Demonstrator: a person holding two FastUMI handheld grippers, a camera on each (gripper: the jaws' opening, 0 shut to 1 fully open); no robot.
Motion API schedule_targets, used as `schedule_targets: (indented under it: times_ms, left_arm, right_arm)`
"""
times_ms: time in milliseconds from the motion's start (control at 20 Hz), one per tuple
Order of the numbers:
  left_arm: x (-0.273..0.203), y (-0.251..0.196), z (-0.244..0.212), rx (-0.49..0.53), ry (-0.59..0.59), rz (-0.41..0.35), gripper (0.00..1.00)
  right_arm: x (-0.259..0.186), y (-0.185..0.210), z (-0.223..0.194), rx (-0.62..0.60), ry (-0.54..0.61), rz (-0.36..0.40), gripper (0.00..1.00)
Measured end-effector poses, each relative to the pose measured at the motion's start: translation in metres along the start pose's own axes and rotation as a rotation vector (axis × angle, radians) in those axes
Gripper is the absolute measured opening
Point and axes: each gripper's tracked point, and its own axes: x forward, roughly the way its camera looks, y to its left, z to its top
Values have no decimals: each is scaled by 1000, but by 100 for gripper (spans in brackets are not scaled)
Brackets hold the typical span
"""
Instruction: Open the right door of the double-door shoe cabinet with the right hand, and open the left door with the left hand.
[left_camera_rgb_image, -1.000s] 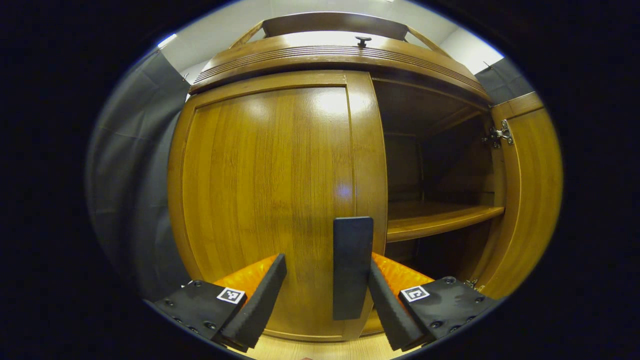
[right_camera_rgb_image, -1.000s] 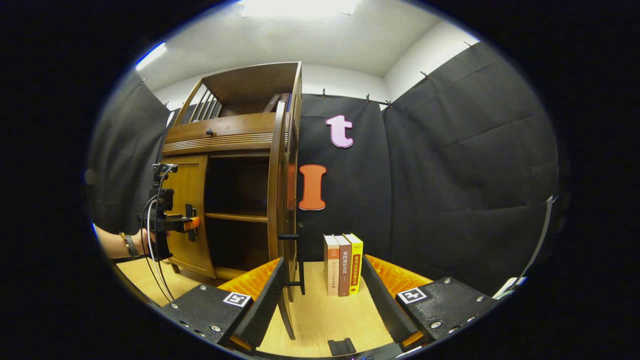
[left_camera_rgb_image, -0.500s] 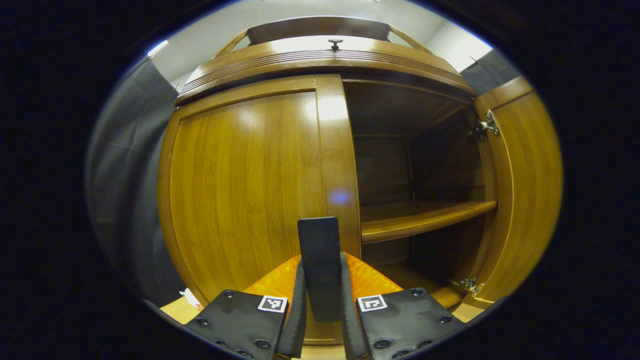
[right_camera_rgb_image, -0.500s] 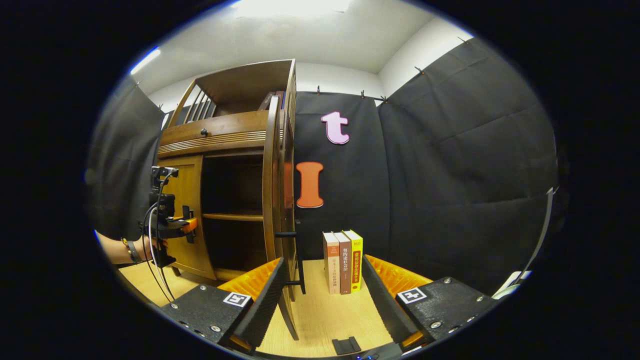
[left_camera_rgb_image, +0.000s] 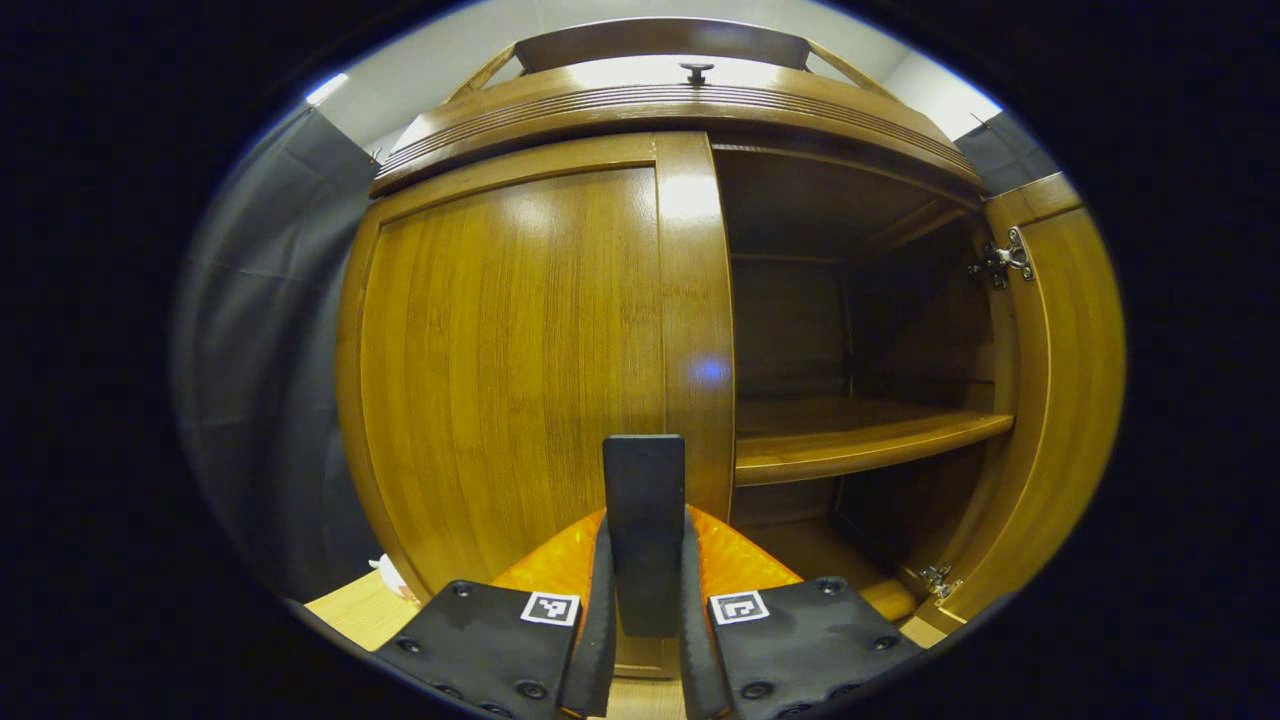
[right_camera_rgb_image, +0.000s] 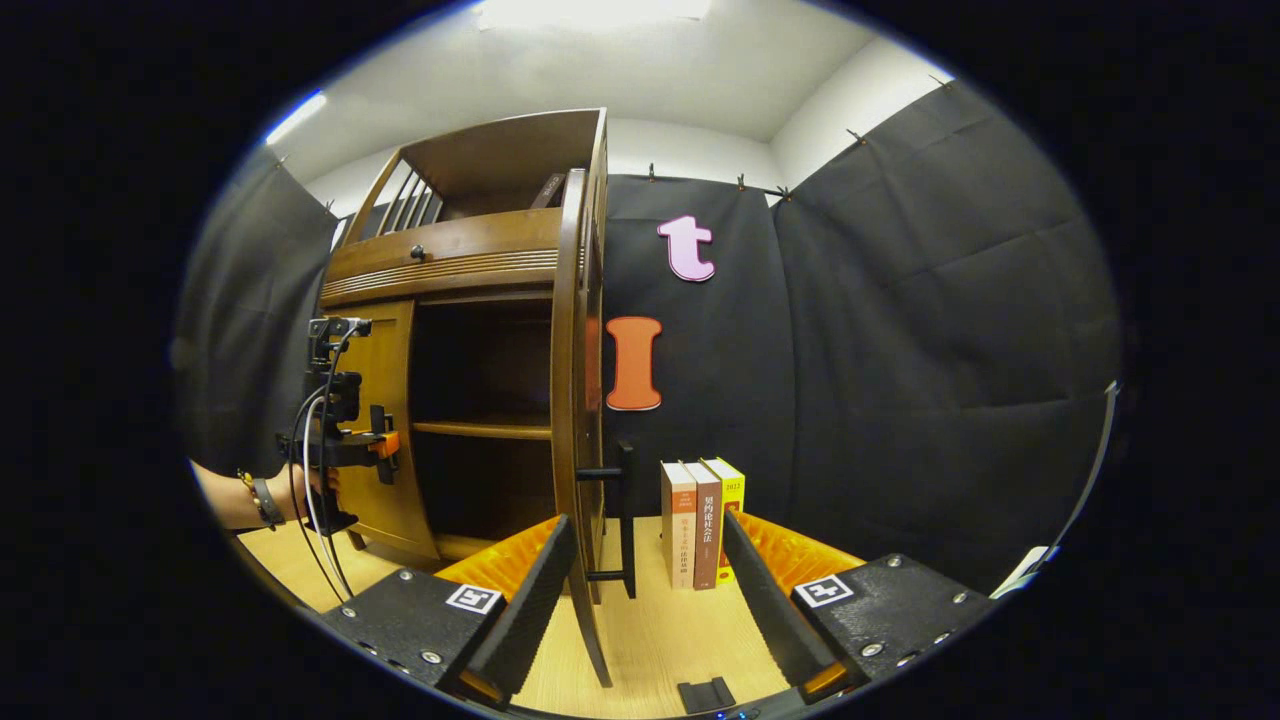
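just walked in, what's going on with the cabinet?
A person is working a wooden shoe cabinet with a claw in each hand. The right door already stands swung wide open, and the right claw is open and off its handle. The left door looks closed, and the left claw is shut on its black handle, apparently ready to pull. Three books stand on the floor beside the cabinet.

Staged recording booth: black cloth walls (right_camera_rgb_image: 900, 330), wooden shoe cabinet (right_camera_rgb_image: 470, 270), books (right_camera_rgb_image: 702, 520) on wood-grain floor (right_camera_rgb_image: 650, 630).
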Motion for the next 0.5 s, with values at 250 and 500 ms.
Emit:
schedule_targets:
  times_ms: [250,500]
  left_arm:
    - [-36,8,-1,10,54,3,37]
    - [-85,30,2,14,55,-14,30]
  right_arm:
    - [-9,6,-5,23,1,-11,91]
    - [-19,11,2,22,-13,-14,91]
